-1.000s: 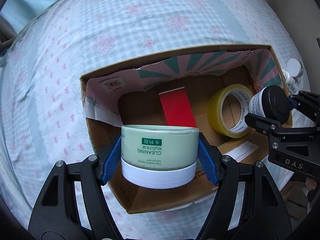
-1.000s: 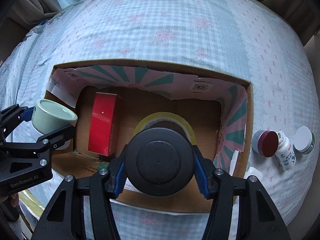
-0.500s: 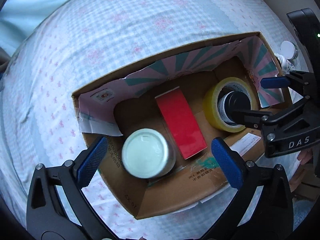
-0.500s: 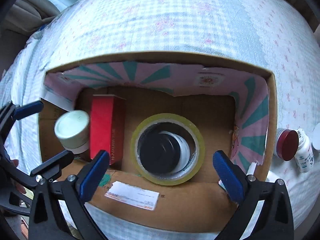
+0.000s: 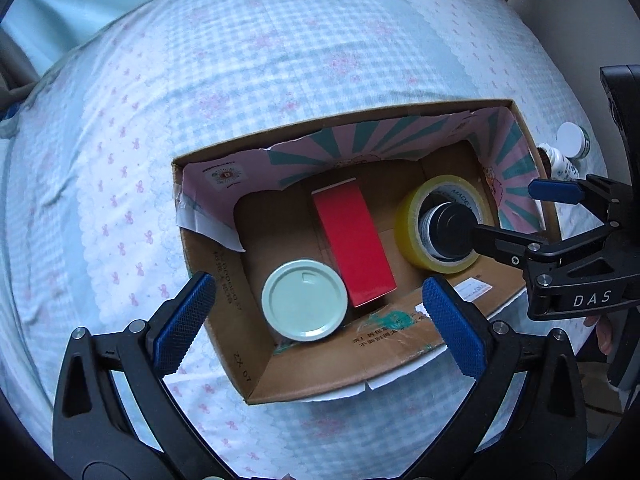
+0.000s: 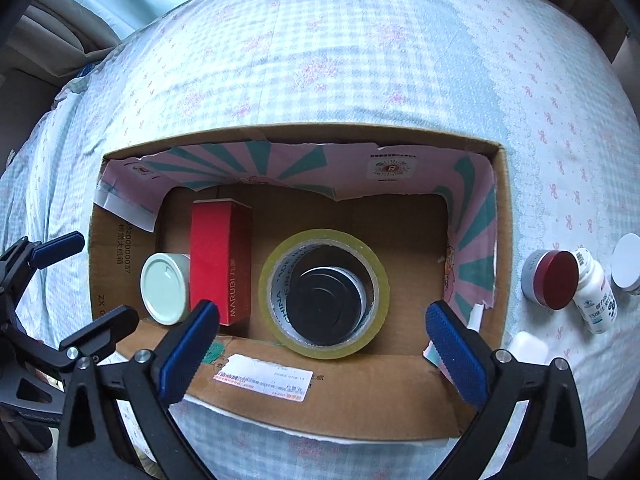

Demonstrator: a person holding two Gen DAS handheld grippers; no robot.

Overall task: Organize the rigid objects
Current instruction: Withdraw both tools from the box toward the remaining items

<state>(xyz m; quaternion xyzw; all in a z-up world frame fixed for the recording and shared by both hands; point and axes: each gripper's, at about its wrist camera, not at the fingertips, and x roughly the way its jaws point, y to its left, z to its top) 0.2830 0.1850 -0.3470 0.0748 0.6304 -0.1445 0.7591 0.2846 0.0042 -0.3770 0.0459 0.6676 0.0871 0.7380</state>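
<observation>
A: Status on both grippers?

B: left gripper has its jaws spread wide, nothing between them. It hangs over the lower-left part of the cardboard box. right gripper is the same: wide apart, empty, over the box's near wall.

A: Where are the items?

B: Right wrist view, inside the box, left to right: pale green jar lid-up at the left end, touching the red carton. Then the yellow tape roll lying flat at centre frame. The black-lidded jar stands inside the roll's core.

A: Left wrist view agrees?

B: Yes. Green jar at lower centre, red carton just right of it, tape roll at centre right with the black lid in its hole. The right gripper's lower finger crosses in front of the roll from the right edge.

A: Anything outside the box?

B: Right edge of the right wrist view, on the checked bedsheet: a red-lidded jar on its side, a white pill bottle lying against it, a white-capped jar at the far edge. A small white object sits near the box's lower-right corner; can't tell what it is.
</observation>
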